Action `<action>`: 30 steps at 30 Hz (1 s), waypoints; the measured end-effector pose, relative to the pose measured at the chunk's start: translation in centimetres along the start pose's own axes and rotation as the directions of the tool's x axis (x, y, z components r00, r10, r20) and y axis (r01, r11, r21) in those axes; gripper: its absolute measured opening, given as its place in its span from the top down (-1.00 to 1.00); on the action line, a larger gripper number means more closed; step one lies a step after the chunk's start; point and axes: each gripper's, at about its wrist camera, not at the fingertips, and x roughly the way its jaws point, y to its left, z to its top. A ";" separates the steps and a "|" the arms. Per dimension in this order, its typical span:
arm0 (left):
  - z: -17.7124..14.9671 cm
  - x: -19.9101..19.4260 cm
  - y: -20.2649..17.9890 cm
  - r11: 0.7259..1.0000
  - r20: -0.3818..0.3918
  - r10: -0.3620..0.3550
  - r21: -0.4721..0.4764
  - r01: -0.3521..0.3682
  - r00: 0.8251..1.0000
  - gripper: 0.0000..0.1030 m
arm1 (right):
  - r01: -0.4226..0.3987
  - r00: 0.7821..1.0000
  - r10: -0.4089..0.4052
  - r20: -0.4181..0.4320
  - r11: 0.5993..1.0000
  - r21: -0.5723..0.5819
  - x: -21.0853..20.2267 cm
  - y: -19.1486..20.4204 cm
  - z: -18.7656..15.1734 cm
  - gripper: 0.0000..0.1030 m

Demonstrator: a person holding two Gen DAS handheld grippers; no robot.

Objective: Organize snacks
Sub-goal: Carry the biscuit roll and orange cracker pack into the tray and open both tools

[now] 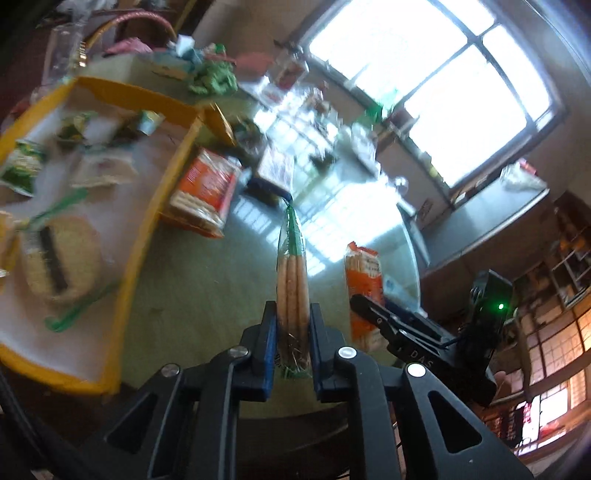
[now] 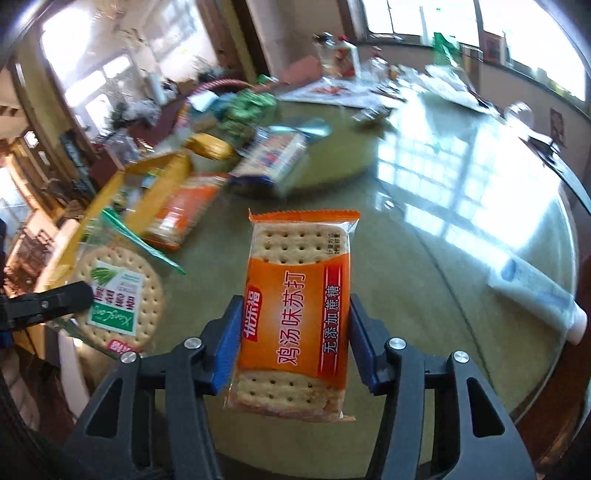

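My left gripper [image 1: 292, 317] is shut on a clear green-trimmed pack of round biscuits [image 1: 292, 280], held edge-on above the table. The same pack shows flat in the right wrist view [image 2: 118, 295], at the left. My right gripper [image 2: 293, 317] is shut on an orange soda-cracker pack [image 2: 295, 306], held above the glass table; it also shows in the left wrist view [image 1: 364, 280], gripped by the right gripper [image 1: 376, 314]. A yellow-rimmed tray [image 1: 155, 192] with several snack packs sits at the left; it also shows in the right wrist view [image 2: 107, 192].
Another orange cracker pack [image 1: 207, 188] lies beside the tray, and a blue-and-white pack [image 2: 273, 155] lies behind it. A white tube [image 2: 539, 295] lies at the right of the round glass table [image 2: 443, 221]. Clutter, a basket [image 1: 136, 22] and green wrappers [image 1: 214, 77] fill the far side.
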 end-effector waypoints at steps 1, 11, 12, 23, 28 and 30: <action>0.2 -1.1 0.5 1.000 0.015 -0.012 -0.015 0.012 1.000 0.74 | -0.028 1.000 0.028 0.004 1.000 -0.004 -0.2 0.7 0.2 -0.07; 5.5 -9.2 7.6 0.993 0.228 0.071 -0.111 -0.046 0.971 0.74 | -0.212 0.977 0.210 -0.033 0.967 -0.143 1.9 11.5 4.1 -0.07; 6.0 -9.3 8.6 0.991 0.234 0.073 -0.129 -0.044 0.969 0.74 | -0.243 0.970 0.239 -0.048 0.958 -0.154 2.6 12.8 4.8 -0.07; 10.1 -4.7 18.6 0.959 0.130 0.084 -0.278 -0.045 0.988 0.74 | -0.278 0.947 0.237 -0.218 0.943 -0.184 13.9 22.3 10.8 -0.07; 11.6 -3.0 21.7 0.938 0.076 0.066 -0.346 -0.036 0.995 0.73 | -0.170 0.963 0.117 -0.241 0.962 -0.212 17.7 23.7 11.5 -0.06; 12.3 -3.2 21.7 0.941 0.094 0.136 -0.324 -0.099 0.986 0.73 | -0.154 0.967 0.106 -0.233 0.968 -0.198 18.0 23.5 11.9 -0.05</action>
